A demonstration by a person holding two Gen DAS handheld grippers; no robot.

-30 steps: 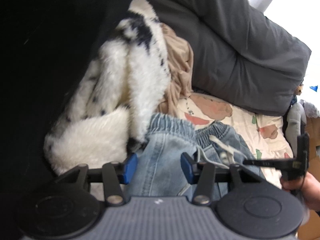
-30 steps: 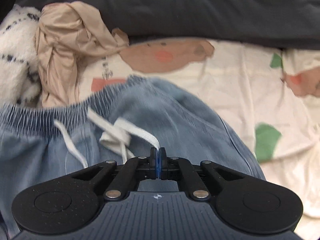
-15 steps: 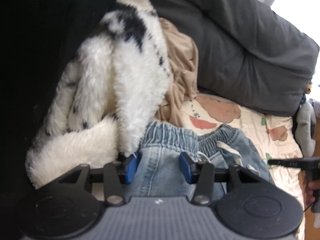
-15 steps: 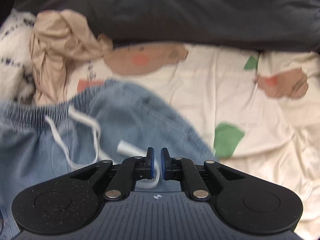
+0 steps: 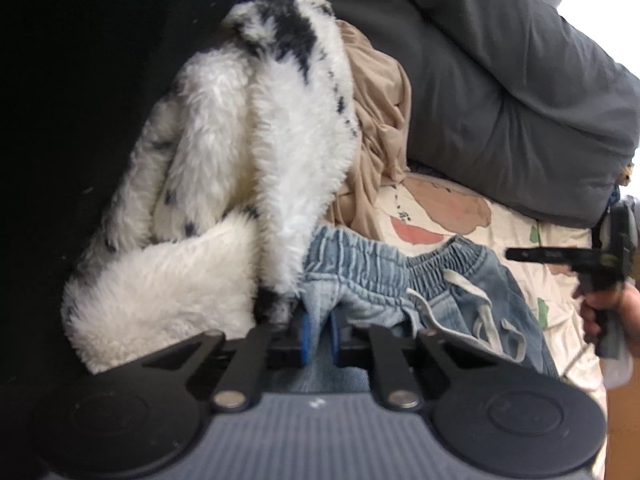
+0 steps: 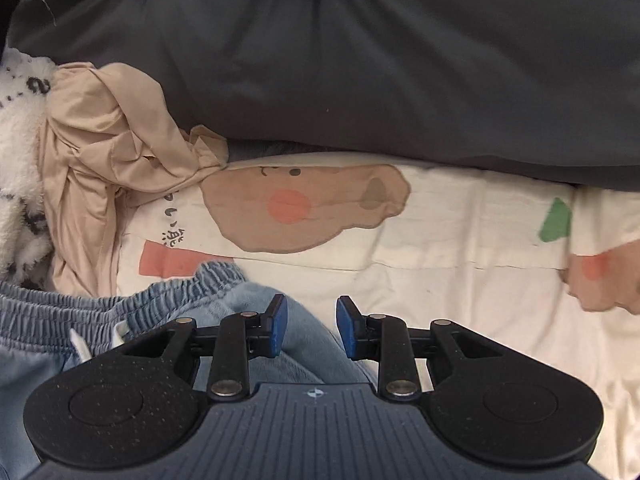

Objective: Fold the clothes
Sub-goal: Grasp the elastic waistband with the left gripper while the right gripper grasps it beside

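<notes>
Light blue jeans (image 5: pixel 380 276) with an elastic waistband and a white drawstring (image 5: pixel 472 300) lie on the bed. My left gripper (image 5: pixel 319 332) is at the waistband's left end, beside the fluffy garment. Its jaws are closing, and a fold of denim is pinched between the blue pads. In the right wrist view, my right gripper (image 6: pixel 311 328) hovers over the right end of the jeans (image 6: pixel 256 304). Its jaws are opening, and the pads stand apart above the denim without pressing it. A hand (image 5: pixel 612 312) holds that gripper at the right edge of the left wrist view.
A fluffy white garment with black spots (image 5: pixel 224 200) and a crumpled beige garment (image 5: pixel 380 120) are piled left of the jeans. A dark grey duvet (image 6: pixel 360 60) runs along the far side. The cream printed sheet (image 6: pixel 440 280) stretches to the right.
The left jaws went from wide apart to pinched on the waistband. The right gripper let go of the drawstring, opened, and slid right to the jeans' edge.
</notes>
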